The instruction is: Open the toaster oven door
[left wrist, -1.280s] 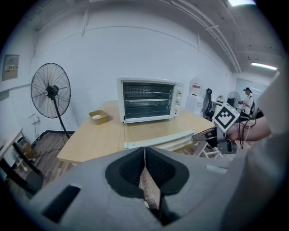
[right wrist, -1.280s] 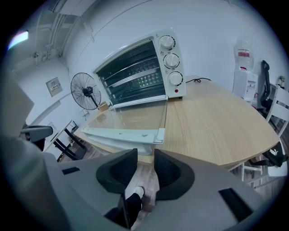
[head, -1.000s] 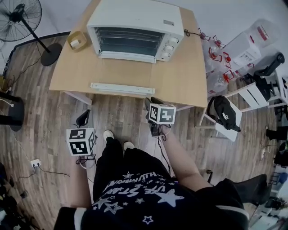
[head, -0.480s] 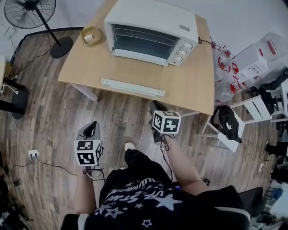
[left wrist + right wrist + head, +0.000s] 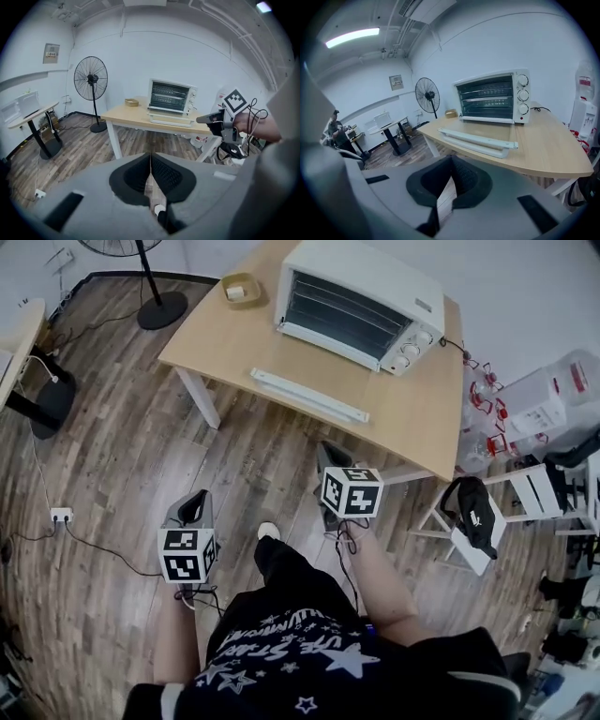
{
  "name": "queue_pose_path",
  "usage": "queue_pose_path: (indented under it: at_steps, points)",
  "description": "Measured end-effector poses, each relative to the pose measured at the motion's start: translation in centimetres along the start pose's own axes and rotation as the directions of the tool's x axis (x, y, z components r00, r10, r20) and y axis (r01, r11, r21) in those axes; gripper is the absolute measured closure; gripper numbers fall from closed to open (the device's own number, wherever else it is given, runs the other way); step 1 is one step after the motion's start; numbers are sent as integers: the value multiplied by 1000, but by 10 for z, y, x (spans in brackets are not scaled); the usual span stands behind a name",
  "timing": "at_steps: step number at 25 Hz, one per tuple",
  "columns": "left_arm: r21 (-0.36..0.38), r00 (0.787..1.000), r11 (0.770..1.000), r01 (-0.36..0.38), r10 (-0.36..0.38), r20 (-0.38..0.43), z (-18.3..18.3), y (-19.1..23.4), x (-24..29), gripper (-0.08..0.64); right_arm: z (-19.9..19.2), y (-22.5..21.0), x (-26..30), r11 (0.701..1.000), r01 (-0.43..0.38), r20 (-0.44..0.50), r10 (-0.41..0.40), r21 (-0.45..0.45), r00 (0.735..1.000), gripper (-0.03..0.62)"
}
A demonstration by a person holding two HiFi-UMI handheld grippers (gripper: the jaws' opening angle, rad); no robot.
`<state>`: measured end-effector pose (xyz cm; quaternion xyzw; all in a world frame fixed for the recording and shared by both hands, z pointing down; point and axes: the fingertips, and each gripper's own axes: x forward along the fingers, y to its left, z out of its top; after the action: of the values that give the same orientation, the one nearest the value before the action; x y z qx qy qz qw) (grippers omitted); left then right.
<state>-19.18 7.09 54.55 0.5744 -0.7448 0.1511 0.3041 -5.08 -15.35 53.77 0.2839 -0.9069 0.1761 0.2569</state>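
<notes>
The toaster oven (image 5: pixel 361 306) stands at the far side of the wooden bench (image 5: pixel 412 418), in the upper middle of the head view, and its glass door (image 5: pixel 339 315) is closed, upright against the front of the oven. On the bench in front of it lies a long white bar (image 5: pixel 307 396), and a small wooden tray (image 5: pixel 241 289) sits to the left of the oven. Both tools are held above the wooden floor (image 5: pixel 112 446), on the near side of the bench and well apart from the oven. The right tool (image 5: pixel 328 454) is in the middle of the frame, just before the near edge of the bench, and points toward the oven. Its jaws have just been closing and are now clenched together with nothing between them. The left tool (image 5: pixel 195 502) is lower and more to the left in the frame, further from the bench. Its jaws are also pressed together and hold nothing. In the left gripper view a standing fan (image 5: pixel 91 79) is seen to the left of the bench.
</notes>
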Motion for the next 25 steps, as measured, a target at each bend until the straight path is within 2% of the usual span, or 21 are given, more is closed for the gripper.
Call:
queue_pose_path:
  at_steps: [12, 25]
  points:
    - [-55, 996, 997, -61, 64, 63, -80, -10, -117, 538, -48, 91, -88, 990, -95, 18, 97, -105, 995, 589]
    - [-71, 987, 992, -102, 109, 116, -141, -54, -218, 538, -98, 144, -191, 973, -164, 39, 172, -162, 984, 589]
